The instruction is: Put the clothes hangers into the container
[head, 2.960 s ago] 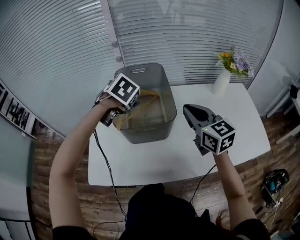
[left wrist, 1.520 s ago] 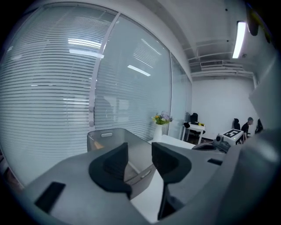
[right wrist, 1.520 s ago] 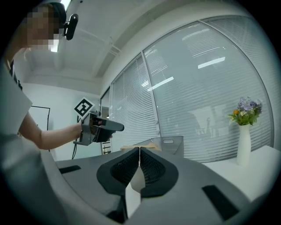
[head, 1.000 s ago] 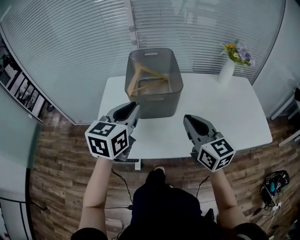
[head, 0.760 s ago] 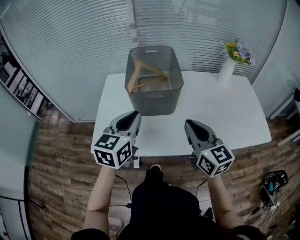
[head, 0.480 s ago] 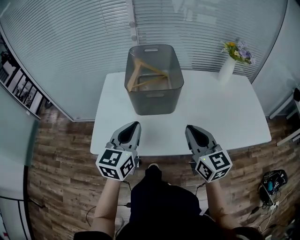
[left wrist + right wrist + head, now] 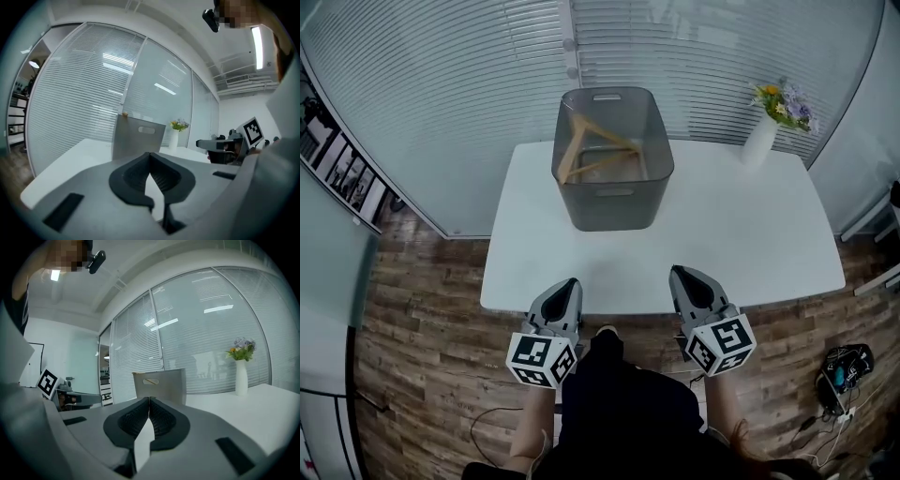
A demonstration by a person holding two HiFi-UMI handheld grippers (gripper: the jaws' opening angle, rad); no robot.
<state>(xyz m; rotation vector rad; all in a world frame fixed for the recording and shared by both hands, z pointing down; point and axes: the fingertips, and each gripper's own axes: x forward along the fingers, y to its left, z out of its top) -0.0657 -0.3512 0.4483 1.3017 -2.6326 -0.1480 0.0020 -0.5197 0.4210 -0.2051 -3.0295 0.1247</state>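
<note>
A grey bin (image 7: pixel 611 202) stands at the back of the white table (image 7: pixel 741 234), and wooden clothes hangers (image 7: pixel 586 150) lie inside it. The bin also appears straight ahead in the left gripper view (image 7: pixel 138 138) and in the right gripper view (image 7: pixel 159 383). My left gripper (image 7: pixel 569 282) is at the table's near edge, jaws shut with nothing between them. My right gripper (image 7: pixel 680 274) is beside it at the same edge, also shut and empty. Both point toward the bin from well short of it.
A white vase of flowers (image 7: pixel 766 131) stands at the table's back right corner. Glass walls with blinds run behind the table. Wooden floor surrounds it, with cables and a bag (image 7: pixel 844 370) at the lower right.
Both grippers have drawn back toward my body and sunk to the table's near edge, the left one farther. The hangers stay in the bin.
</note>
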